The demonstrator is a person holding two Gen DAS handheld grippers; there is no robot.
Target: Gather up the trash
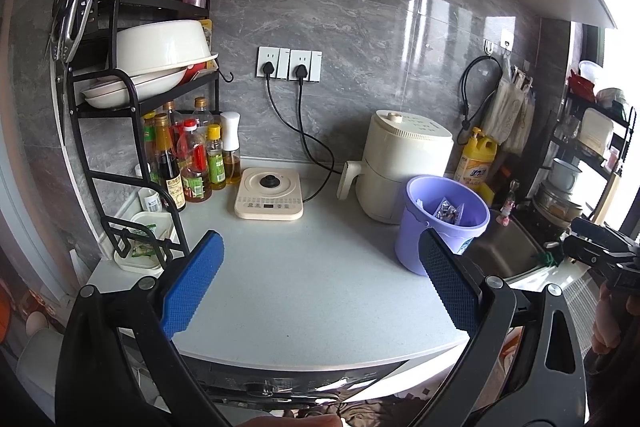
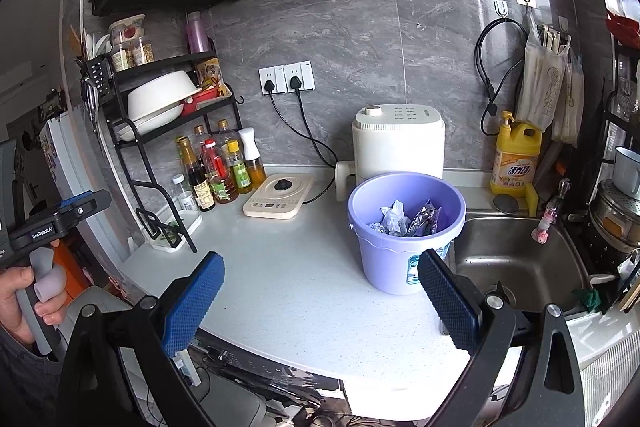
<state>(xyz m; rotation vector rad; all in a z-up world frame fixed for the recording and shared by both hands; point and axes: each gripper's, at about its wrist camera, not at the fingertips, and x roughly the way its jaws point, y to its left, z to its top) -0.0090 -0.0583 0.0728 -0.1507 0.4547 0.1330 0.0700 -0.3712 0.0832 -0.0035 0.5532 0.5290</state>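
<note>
A: status? where's the trash?

B: crumpled white paper and foil wrappers (image 2: 408, 221) sit inside the lilac plastic bucket (image 2: 404, 251), centre-right of frame, beside the steel sink (image 2: 516, 259); the white countertop (image 2: 304, 291) shows no loose scraps.

A: grippers?

B: left gripper (image 1: 320, 287) spread wide, empty, low in its frame; right gripper (image 2: 320, 303) likewise released, nothing between the blue pads (image 2: 196, 303).

A: step?

B: looks like collection is finished; next I'd scan for leftovers or pull back.

left gripper (image 1: 320, 283) fingers spread wide above the countertop (image 1: 304, 275), purple bucket (image 1: 440, 223) nearby
</note>
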